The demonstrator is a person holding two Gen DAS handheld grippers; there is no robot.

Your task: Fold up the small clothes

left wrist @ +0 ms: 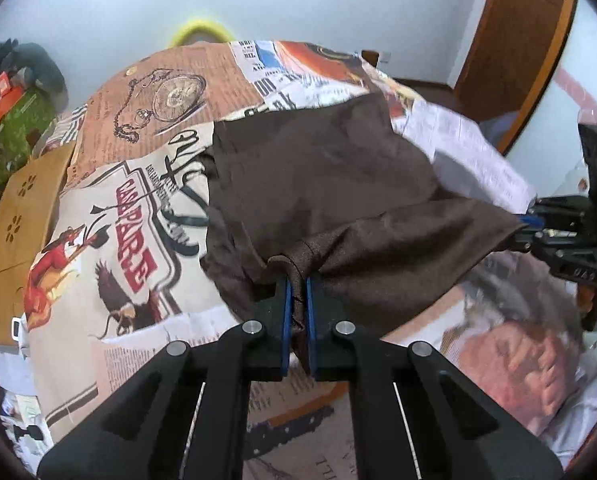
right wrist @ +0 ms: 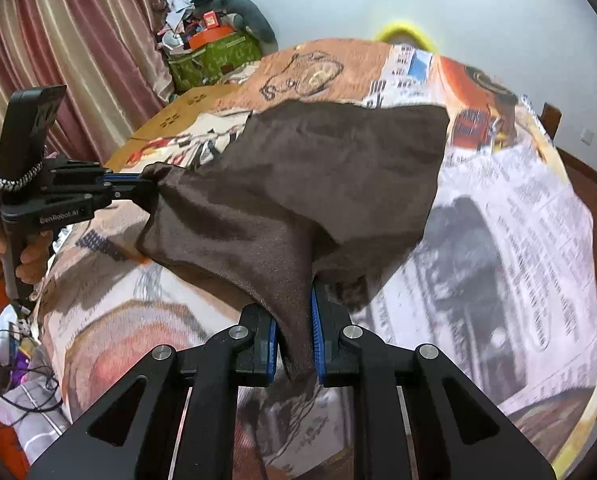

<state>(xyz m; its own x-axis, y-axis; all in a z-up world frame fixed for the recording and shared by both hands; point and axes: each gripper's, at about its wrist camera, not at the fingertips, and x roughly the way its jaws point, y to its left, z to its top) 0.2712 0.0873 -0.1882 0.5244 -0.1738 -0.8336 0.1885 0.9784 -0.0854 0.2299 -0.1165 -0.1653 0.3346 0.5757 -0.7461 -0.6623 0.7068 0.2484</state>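
left gripper point(left wrist: 297, 300): jaws clamped on a bunched corner of the brown cloth point(left wrist: 330, 184) | right gripper point(right wrist: 294, 320): jaws pinched on another corner | cloth: stretched between both jaws, lifted (far edge resting on the printed bedspread point(left wrist: 110, 240) beyond)

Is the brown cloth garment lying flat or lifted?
Partly lifted: brown cloth garment hangs between left gripper and right gripper; far edge rests down.
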